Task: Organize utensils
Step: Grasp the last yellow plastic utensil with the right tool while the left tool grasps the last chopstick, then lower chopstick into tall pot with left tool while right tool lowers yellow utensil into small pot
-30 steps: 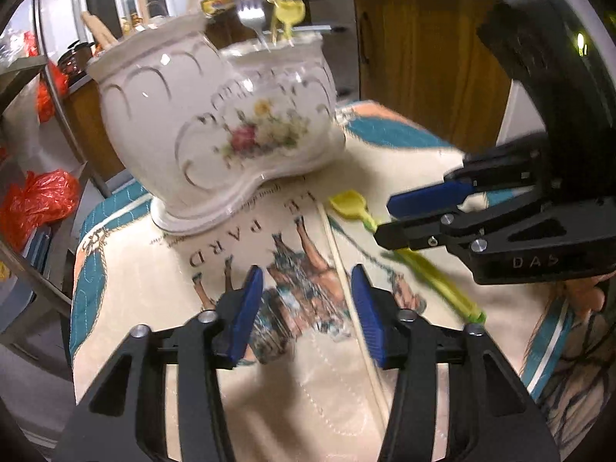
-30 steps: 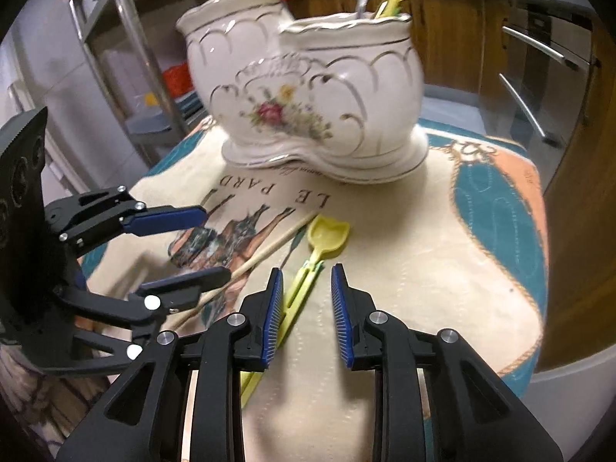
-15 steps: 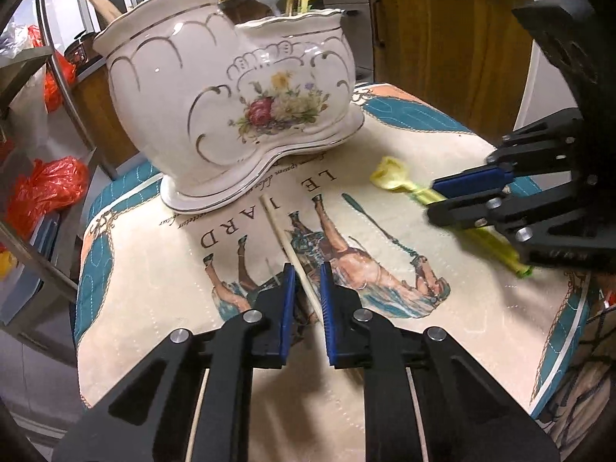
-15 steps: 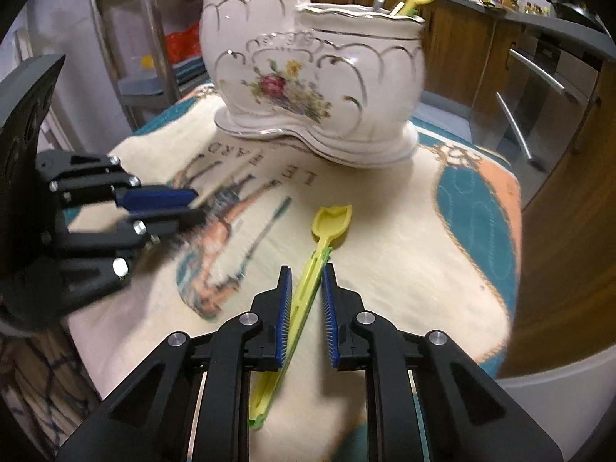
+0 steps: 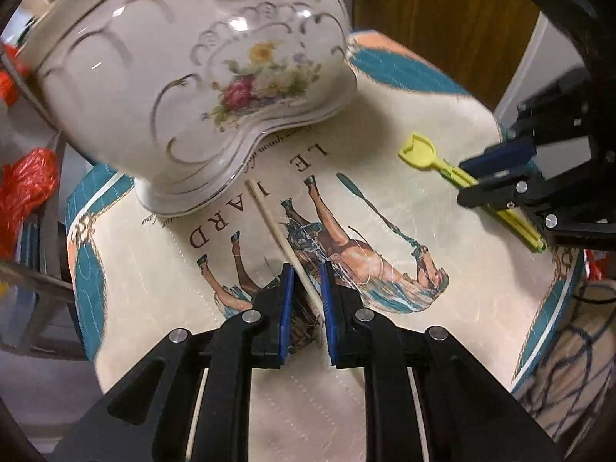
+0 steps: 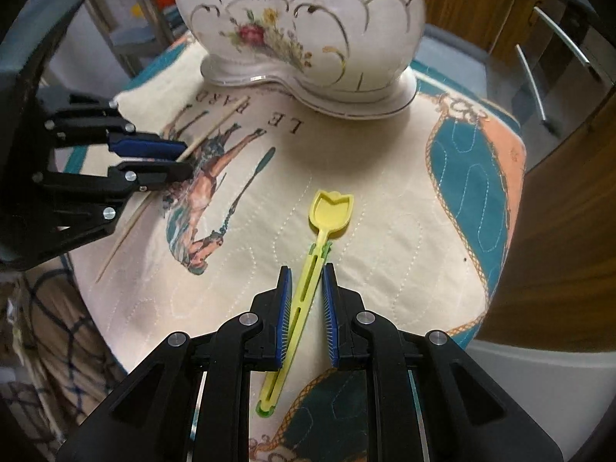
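We are at the pick-up step: our left hand-held gripper (image 5: 306, 288) has just been closing and now pinches the wooden skewer (image 5: 283, 236), while the right hand-held gripper (image 6: 306, 292) pinches the yellow spoon (image 6: 308, 292). Next, we judge, both must lift clear of the desk (image 6: 385, 231) and over the rim of the ceramic holder (image 6: 308, 19) straight ahead, with the desk's edge close to the right

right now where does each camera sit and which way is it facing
Left wrist: rides the left gripper, looking steeply down at the chopstick between its fingers; the right gripper shows at right.
Right wrist: rides the right gripper, looking down at the yellow spoon; the left gripper shows at left.
Shared: ceramic holder, printed cloth.
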Available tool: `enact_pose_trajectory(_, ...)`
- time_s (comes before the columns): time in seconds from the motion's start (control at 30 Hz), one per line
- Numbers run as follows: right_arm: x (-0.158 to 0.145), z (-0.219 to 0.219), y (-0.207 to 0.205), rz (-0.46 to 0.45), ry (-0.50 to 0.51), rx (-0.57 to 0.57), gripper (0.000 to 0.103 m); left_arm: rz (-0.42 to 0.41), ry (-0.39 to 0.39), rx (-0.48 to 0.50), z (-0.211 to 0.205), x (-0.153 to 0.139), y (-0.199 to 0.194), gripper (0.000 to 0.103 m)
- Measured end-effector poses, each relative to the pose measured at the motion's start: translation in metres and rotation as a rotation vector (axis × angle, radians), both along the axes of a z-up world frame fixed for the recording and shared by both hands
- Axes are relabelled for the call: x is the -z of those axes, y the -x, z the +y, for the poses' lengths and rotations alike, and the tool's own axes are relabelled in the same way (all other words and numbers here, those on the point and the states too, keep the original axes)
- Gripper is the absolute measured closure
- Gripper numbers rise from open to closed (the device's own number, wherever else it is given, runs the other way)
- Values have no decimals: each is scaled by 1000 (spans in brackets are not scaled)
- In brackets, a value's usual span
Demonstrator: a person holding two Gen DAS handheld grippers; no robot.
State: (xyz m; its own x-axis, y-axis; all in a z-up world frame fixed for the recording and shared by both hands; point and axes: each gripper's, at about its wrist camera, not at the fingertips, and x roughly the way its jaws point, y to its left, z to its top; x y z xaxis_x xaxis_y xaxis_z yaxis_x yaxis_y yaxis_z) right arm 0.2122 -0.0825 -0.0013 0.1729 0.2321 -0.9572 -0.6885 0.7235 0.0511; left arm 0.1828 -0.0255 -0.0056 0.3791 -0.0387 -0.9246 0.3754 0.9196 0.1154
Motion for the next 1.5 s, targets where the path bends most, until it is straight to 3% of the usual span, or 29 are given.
enact_pose_trajectory(0.13, 0, 10, -7, 38, 59, 3, 86, 63, -51, 26, -7, -2, -10, 88)
enact_pose_trajectory(0.23, 0, 17, -7, 38, 78, 4, 92, 73, -48, 23, -10, -3, -14, 93)
enact_pose_trajectory(0.37, -1, 16, -1, 8, 50, 28, 92, 8, -24, -15, -8, -5, -5, 99)
enact_pose_trajectory(0.5, -6, 7, 8, -30, 12, 48, 93, -49, 76, -38, 3, -12, 12, 99)
enact_pose_trajectory(0.7, -31, -9, 20, -85, -143, 59, 92, -180, 273, -73, 27, -46, 42, 99)
enact_pose_trajectory(0.93, -73, -30, 34, -163, -432, 99, 92, -332, 432, -108, 62, -78, 61, 99)
enact_pose_trajectory(1.07, -89, -36, 33, -197, -529, 110, 92, -399, 463, -131, 66, -91, 65, 99)
enact_pose_trajectory(1.33, -103, -35, 28, -251, -596, 106, 92, -479, 506, -154, 65, -107, 62, 99)
enact_pose_trajectory(1.5, -110, -39, 21, -308, -679, 141, 92, -577, 543, -185, 71, -121, 59, 99)
